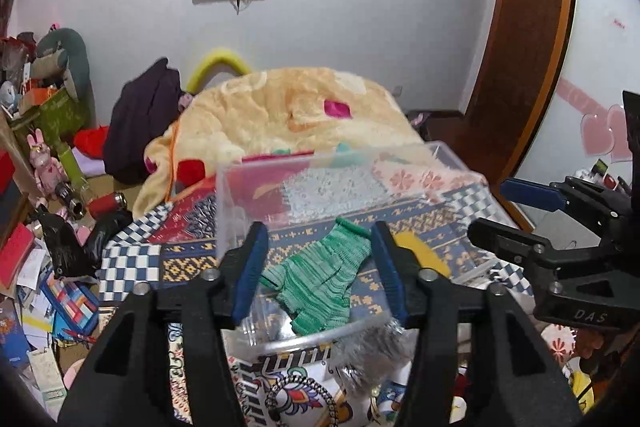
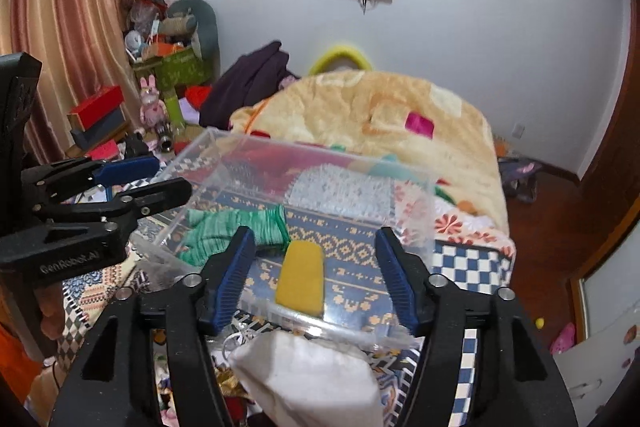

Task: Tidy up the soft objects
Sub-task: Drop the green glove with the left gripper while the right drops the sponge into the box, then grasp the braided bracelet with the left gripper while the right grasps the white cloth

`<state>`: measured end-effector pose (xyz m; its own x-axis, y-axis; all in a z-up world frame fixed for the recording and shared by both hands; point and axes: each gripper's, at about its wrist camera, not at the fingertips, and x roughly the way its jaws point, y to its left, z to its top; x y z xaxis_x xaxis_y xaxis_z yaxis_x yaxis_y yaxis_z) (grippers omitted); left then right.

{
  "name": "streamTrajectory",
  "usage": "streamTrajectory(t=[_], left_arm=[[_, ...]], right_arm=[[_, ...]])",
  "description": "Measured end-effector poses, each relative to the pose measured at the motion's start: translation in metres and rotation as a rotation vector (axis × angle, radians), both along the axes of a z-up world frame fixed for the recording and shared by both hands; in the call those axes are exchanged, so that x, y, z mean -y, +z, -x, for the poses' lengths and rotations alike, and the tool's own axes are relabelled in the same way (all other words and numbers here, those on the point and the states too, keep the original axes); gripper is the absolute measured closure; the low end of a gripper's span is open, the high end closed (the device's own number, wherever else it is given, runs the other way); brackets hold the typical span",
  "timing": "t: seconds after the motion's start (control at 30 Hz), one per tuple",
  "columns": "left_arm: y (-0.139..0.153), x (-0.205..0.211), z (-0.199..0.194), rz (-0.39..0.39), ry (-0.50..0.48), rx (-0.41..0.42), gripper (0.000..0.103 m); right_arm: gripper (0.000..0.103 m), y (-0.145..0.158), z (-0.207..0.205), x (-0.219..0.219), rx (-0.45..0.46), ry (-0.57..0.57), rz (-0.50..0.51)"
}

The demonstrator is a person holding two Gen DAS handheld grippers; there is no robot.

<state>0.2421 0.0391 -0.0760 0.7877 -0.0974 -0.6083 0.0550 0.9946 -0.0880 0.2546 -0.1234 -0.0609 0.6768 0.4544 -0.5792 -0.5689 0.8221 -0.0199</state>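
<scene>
Both grippers hover over the near rim of the clear plastic bin (image 2: 304, 187) on the patterned bedspread (image 1: 188, 259); left gripper (image 1: 320, 267) stands about half open with nothing between the pads; right gripper (image 2: 316, 275) likewise parted and empty.

Green knit glove (image 1: 320, 279) lies flat on the bin floor, at 9 o'clock in the right wrist view; yellow sponge-like pad (image 2: 300, 275) lies beside it toward the near wall, apart from the glove as far as can be told.

White soft bundle (image 2: 316, 379) sits outside the bin at 6 o'clock below the right gripper; grey fuzzy piece (image 1: 372, 347) rests against the near wall at 5 o'clock in the left view; both likely still to be sorted.

Risks, as judged: the bin looks light and a finger catching its rim could tip or slide it; the two grippers work close together and may knock each other; a pad dragged out low could snag the glove's loose knit and pull it back over the wall.
</scene>
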Motion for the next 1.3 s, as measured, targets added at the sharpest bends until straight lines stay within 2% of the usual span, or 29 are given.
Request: streamTrajectory(t=[0.03,0.1,0.2,0.27,0.43,0.7,0.87,1.0,1.2,1.27,1.3], left_arm=[[0.006,-0.001,0.008,-0.004,0.002,0.02,0.041],[0.013,-0.003,0.017,-0.007,0.003,0.041,0.036],[0.022,-0.008,0.034,-0.001,0.009,0.068,0.028],[0.026,-0.013,0.046,0.004,0.013,0.079,0.026],[0.02,-0.021,0.065,-0.006,0.027,0.069,0.015],[-0.017,-0.021,0.078,-0.041,0.016,-0.029,0.015],[-0.048,-0.02,0.08,0.012,0.005,-0.124,0.015],[-0.071,-0.012,0.078,0.0,-0.002,-0.168,0.015],[-0.094,-0.008,0.067,-0.026,0.003,-0.206,0.015],[-0.099,-0.009,0.063,-0.02,0.006,-0.217,0.015],[-0.1,-0.01,0.061,-0.017,0.008,-0.22,0.015]], right_arm=[[0.03,0.003,0.003,0.003,0.016,-0.004,-0.007],[0.027,0.009,0.01,0.01,0.044,-0.008,-0.025],[0.026,0.015,0.021,0.021,0.065,-0.008,-0.049],[0.022,0.016,0.026,0.028,0.073,-0.012,-0.064],[0.02,0.008,0.034,0.039,0.071,-0.016,-0.068],[0.02,-0.023,0.036,0.047,0.005,-0.019,-0.025],[0.02,-0.048,0.037,0.041,-0.062,-0.003,0.01],[0.02,-0.068,0.033,0.035,-0.137,0.013,0.01],[0.021,-0.076,0.022,0.029,-0.165,-0.003,0.009],[0.026,-0.075,0.022,0.03,-0.162,-0.003,-0.011],[0.033,-0.075,0.023,0.031,-0.161,0.0,-0.014]])
